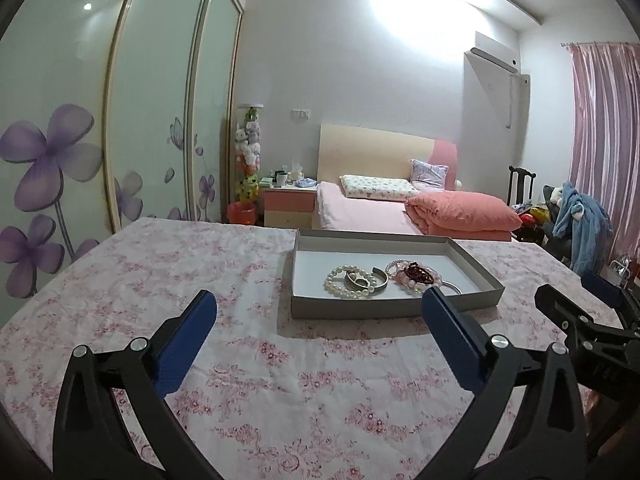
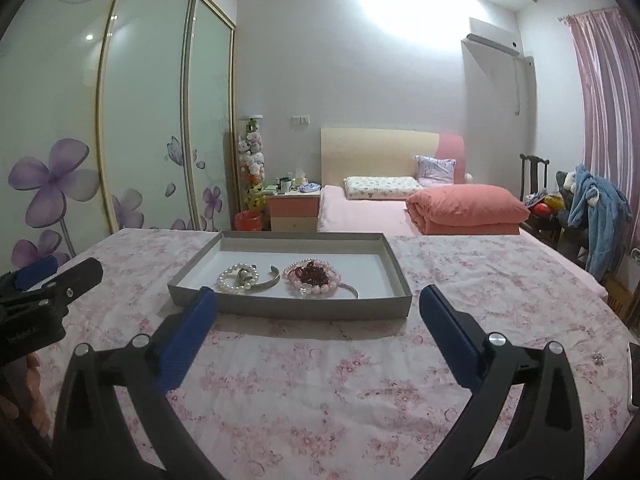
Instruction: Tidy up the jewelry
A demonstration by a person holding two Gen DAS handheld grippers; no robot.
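A shallow grey box (image 1: 384, 307) (image 2: 280, 307) lies on the floral cloth. In it are a white pearl bracelet (image 1: 335, 285) (image 2: 226, 284), a silver cuff bangle (image 1: 382, 278) (image 2: 272, 280), pink bead bracelets (image 1: 404, 281) (image 2: 316, 289) under a dark red bead bracelet (image 1: 418, 273) (image 2: 315, 276), and a thin silver bangle (image 1: 454, 286) (image 2: 352, 290). My left gripper (image 1: 320, 312) is open and empty, just short of the box. My right gripper (image 2: 318, 308) is open and empty at the box's near wall.
The table (image 2: 320, 380) has a pink floral cloth. A small sparkly piece (image 2: 599, 358) and a dark flat object (image 2: 635, 376) lie at its right edge. Behind are a bed (image 2: 400, 208), a nightstand (image 2: 294, 210) and a wardrobe (image 2: 140, 120).
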